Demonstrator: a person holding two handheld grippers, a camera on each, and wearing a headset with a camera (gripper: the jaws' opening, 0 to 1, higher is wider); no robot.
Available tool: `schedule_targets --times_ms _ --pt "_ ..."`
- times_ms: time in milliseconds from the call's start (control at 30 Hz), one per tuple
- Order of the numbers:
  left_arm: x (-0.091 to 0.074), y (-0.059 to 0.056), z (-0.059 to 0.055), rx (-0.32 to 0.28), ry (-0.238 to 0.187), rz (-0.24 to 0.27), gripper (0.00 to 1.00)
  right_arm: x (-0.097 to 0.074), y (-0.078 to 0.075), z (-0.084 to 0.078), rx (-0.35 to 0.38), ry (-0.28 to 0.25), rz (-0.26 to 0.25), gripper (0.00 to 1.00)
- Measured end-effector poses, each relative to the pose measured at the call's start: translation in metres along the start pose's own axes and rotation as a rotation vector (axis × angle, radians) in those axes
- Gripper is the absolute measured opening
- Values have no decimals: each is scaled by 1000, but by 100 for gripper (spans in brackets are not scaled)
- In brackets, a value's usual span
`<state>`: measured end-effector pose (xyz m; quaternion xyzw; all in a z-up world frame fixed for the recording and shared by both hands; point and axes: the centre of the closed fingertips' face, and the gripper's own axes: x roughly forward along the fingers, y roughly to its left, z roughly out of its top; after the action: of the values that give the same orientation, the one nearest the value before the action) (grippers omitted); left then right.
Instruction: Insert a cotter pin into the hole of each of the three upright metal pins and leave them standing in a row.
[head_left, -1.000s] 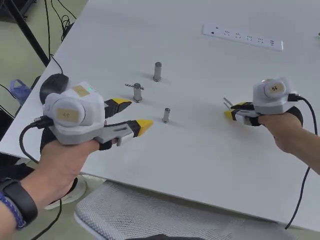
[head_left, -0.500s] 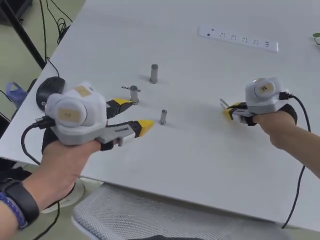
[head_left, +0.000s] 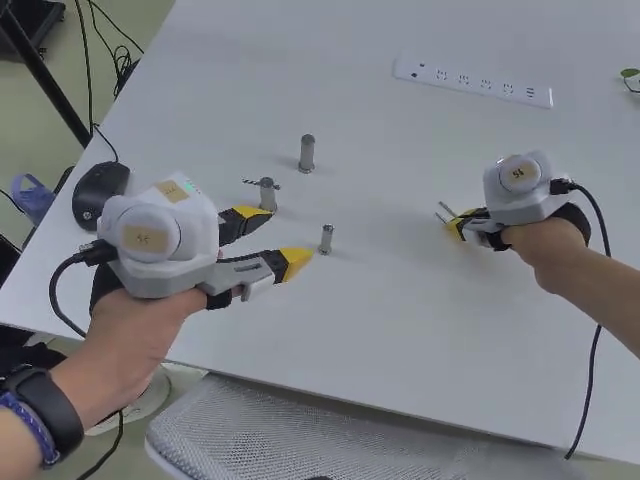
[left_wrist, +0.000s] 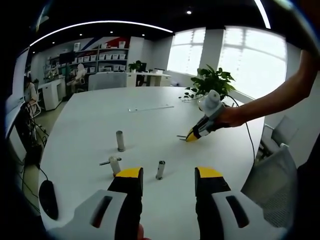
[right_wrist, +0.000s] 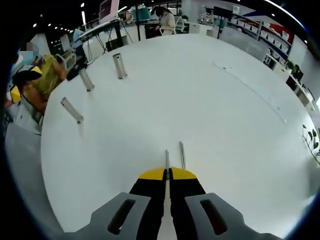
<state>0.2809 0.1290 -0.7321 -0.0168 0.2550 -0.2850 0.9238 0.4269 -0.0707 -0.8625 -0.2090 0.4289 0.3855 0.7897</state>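
Jaws of right gripper (head_left: 457, 224) stay pinched on a cotter pin (head_left: 444, 211), 3 o'clock of the nearest metal pin (head_left: 325, 238); left gripper (head_left: 278, 236), jaws spread, edges toward it. Middle pin (head_left: 267, 192) looks already fitted; second insertion pending.

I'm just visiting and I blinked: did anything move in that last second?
Hardly anything. The left gripper, jaws open, seems to have edged slightly toward the nearest metal post. The right gripper stayed shut on a thin pin. All the posts stayed put.
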Motion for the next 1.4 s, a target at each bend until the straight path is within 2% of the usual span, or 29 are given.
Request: schedule_targets --times_ms 267,667,933,1067,1400 --pt "1 -3 1 -5 -7 -4 40 0 0 1 -23 5 -4 1" --pt "4 0 6 8 -4 -11 40 -3 2 -2 -9 -8 -5 1" --pt "9 -4 5 10 4 -26 40 -7 1 -3 -4 -16 -10 0" --pt "12 -6 4 15 9 -36 40 -5 2 -9 -21 5 -1 0" --pt "8 -2 3 10 12 -28 40 -3 -3 -2 -29 -30 -23 1"
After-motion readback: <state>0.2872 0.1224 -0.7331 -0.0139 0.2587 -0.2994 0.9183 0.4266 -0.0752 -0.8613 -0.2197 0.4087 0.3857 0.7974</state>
